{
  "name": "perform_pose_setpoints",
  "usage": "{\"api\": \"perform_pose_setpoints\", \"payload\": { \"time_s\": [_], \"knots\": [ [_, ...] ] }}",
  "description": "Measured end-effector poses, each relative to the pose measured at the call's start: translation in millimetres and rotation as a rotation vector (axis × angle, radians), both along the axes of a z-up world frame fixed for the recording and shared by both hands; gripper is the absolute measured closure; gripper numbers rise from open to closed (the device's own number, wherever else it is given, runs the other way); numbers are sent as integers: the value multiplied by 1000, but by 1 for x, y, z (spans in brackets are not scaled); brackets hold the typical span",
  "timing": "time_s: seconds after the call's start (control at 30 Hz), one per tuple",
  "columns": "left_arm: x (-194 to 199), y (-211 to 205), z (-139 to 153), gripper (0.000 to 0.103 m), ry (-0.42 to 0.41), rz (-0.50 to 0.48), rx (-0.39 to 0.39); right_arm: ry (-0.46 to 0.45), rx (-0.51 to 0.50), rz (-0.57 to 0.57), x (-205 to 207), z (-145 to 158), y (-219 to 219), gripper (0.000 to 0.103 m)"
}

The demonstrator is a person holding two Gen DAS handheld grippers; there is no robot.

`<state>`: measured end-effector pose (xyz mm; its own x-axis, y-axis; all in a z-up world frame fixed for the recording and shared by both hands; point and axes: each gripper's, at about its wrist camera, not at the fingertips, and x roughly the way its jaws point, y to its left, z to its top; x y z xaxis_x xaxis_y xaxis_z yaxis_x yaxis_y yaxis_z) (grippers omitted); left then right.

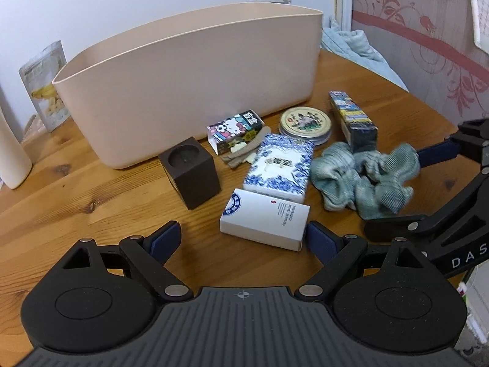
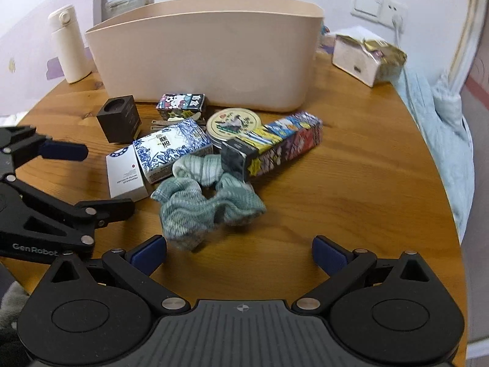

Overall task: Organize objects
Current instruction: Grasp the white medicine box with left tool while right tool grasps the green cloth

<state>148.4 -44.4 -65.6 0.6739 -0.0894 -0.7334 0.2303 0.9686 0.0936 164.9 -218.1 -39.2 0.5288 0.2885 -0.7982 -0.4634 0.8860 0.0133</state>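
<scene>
Through the left wrist camera I see my left gripper (image 1: 243, 234) with its jaws spread wide and nothing pressed between the pads — the near end of the white box (image 1: 265, 224) lies between the fingertips on the wooden table (image 1: 91, 202). Just behind it sit the blue-and-white box (image 1: 279, 166), the dark brown cube (image 1: 191, 172) to its left, the cartoon-print box (image 1: 235, 131), the round tin (image 1: 305, 122) and the long colourful box (image 1: 353, 117). The crumpled green cloth (image 1: 363, 180) lies to the right, and the beige bin (image 1: 195, 82) stands behind everything. Through the right wrist camera, my right gripper (image 2: 240, 250) is likewise released, jaws wide and empty — the green cloth (image 2: 207, 198) sits just ahead of its left fingertip, touching the long colourful box (image 2: 275, 146). The beige bin (image 2: 207, 58) stands at the back, a white bottle (image 2: 68, 46) to its left and a torn paper package (image 2: 366, 56) to its right.
</scene>
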Motion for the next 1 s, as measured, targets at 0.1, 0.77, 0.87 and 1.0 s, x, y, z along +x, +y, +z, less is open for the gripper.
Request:
{"api": "perform_pose_setpoints", "payload": {
  "time_s": [0.1, 0.77, 0.87, 1.0],
  "knots": [
    [7, 6, -1, 13, 10, 8, -37, -7, 19, -2, 6, -1, 1, 0],
    [10, 12, -1, 42, -4, -43, -88, -74, 36, 21, 9, 5, 19, 61],
    [6, 15, 1, 42, 5, -25, -82, -62, 36, 24, 5, 7, 19, 69],
    [-2, 21, 7, 42, -6, -12, -82, -54, 42, 29, -2, 10, 18, 71]
  ]
}}
